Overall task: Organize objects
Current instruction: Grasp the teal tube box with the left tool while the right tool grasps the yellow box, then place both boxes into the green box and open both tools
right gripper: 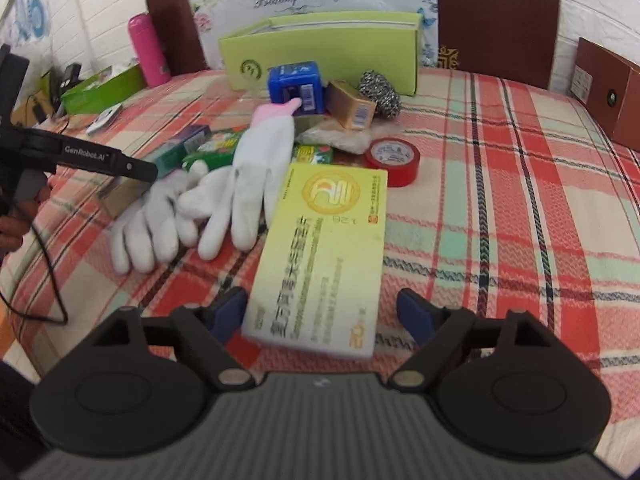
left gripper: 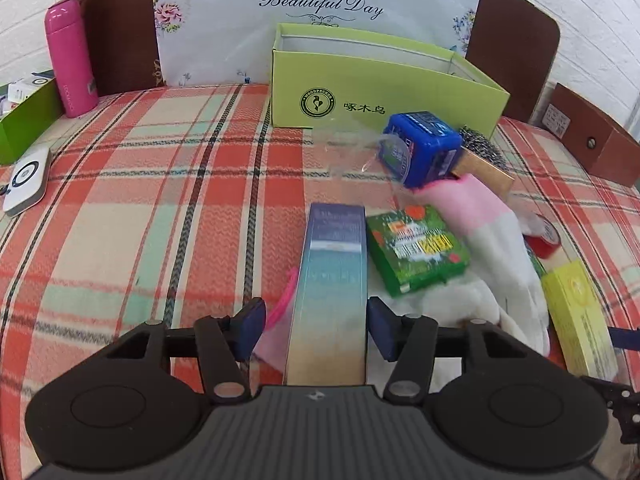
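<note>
Tongs point(left gripper: 316, 326) in the left hand stand spread around a tall blue-and-teal carton point(left gripper: 330, 292); the right pad sits at its edge, the left pad stands clear. The right tongs point(right gripper: 320, 316) are spread too, straddling the near end of a yellow medicine box point(right gripper: 324, 256) with a gap on the right side. Both boxes lie on the plaid surface point(left gripper: 160, 208) beside white gloves point(right gripper: 224, 204), red tape point(right gripper: 394, 160), a blue cube point(left gripper: 424, 144) and an open green box point(left gripper: 384, 96).
</note>
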